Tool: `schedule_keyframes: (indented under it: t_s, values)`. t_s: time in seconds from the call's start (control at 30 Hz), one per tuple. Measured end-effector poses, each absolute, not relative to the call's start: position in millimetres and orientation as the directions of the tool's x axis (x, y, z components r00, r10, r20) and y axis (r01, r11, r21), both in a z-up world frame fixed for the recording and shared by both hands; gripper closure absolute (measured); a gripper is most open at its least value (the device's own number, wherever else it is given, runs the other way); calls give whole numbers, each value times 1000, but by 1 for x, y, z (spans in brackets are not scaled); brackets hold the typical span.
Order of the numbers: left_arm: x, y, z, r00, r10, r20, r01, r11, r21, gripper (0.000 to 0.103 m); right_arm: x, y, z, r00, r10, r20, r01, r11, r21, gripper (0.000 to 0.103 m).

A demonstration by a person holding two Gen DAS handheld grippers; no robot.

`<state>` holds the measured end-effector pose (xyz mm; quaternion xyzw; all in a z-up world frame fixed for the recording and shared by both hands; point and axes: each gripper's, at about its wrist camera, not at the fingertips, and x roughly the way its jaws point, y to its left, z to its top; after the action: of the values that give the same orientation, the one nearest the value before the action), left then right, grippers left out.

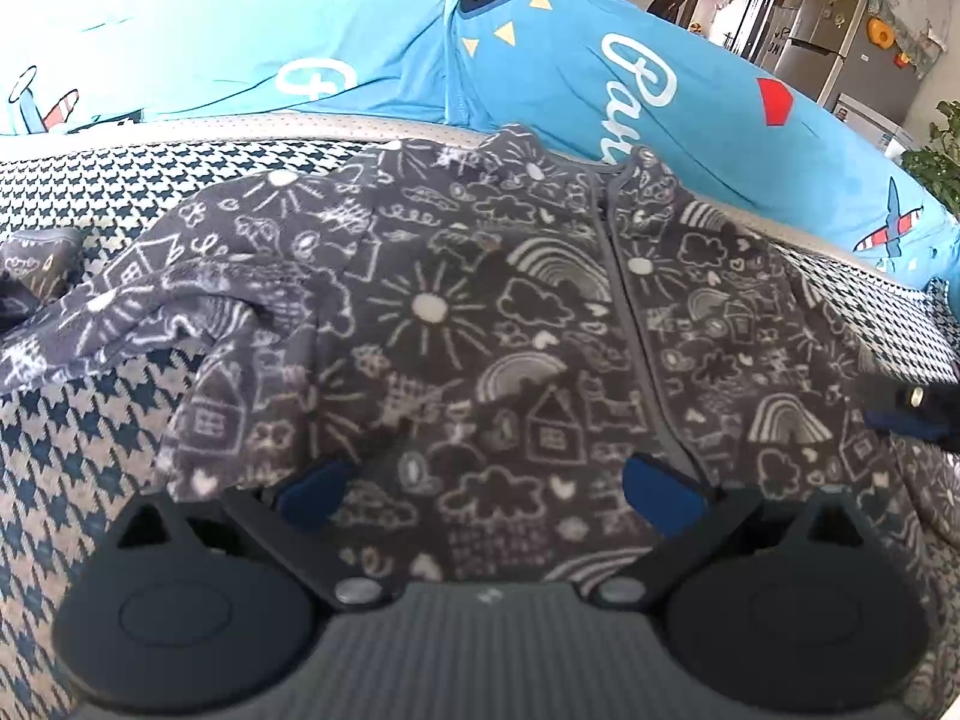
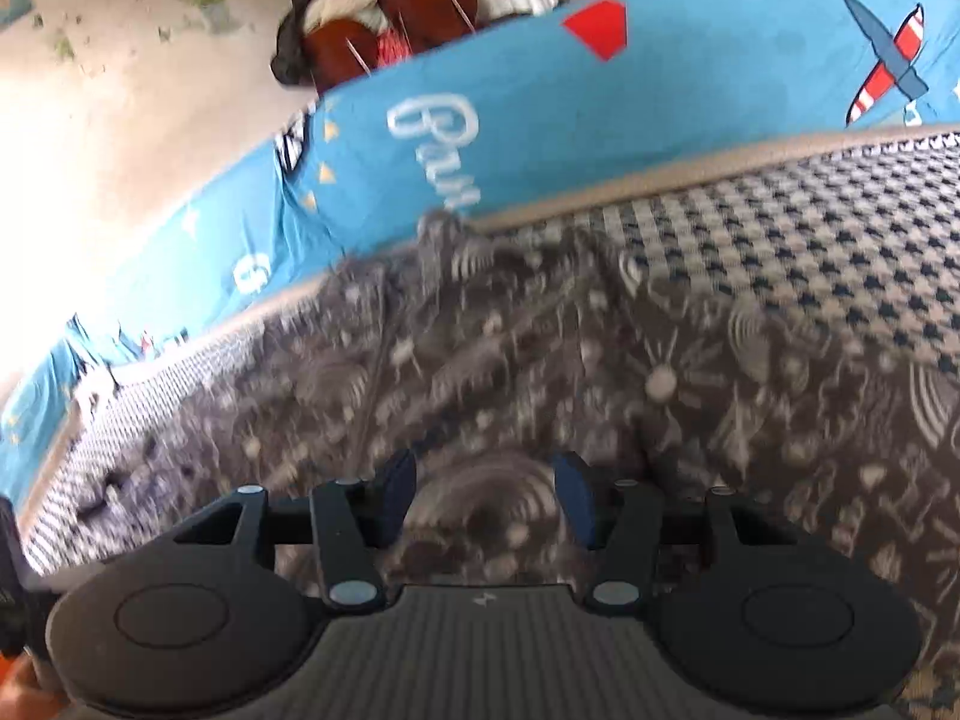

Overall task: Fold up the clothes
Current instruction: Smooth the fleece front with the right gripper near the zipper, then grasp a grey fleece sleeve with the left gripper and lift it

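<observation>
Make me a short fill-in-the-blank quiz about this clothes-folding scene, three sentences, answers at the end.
1. The grey garment printed with white doodles lies on a seat cover with a ____ pattern.
2. The cushions behind the garment are mostly ____ in colour.
3. The left gripper has its jaws ____, with nothing pinched between its pads.

Missing words: houndstooth; blue; open

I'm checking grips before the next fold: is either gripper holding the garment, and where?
Nothing is held. The left gripper and the right gripper both stand open above the garment, pads clear of the cloth.
</observation>
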<state>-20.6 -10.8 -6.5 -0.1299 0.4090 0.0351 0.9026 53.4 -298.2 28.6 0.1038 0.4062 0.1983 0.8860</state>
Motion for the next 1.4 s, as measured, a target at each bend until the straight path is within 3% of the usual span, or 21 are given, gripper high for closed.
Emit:
schedule_keyframes:
  t_s: [0.17,0.67,1.13,1.3,1.4]
  values:
    - [-24,-7,-6,665,-51,-745,-164,963,-212,0,61,-308,9,565,290,-772,-132,956,263,55]
    - [-50,20,33,755,-18,-655,-196,947,-253,0,43,-280,29,628,294,-721,-115,951,287,49]
    - [-57,120,55,720,330,-610,-442,896,-37,0,37,-224,10,532,369,-763,-256,928,270,43]
    - [-52,158,46,670,419,-613,-506,862,37,0,35,-216,7,531,365,-765,-272,928,254,37]
    - [-46,169,36,638,437,-634,-508,857,80,6,36,-213,5,530,357,-769,-275,930,243,35]
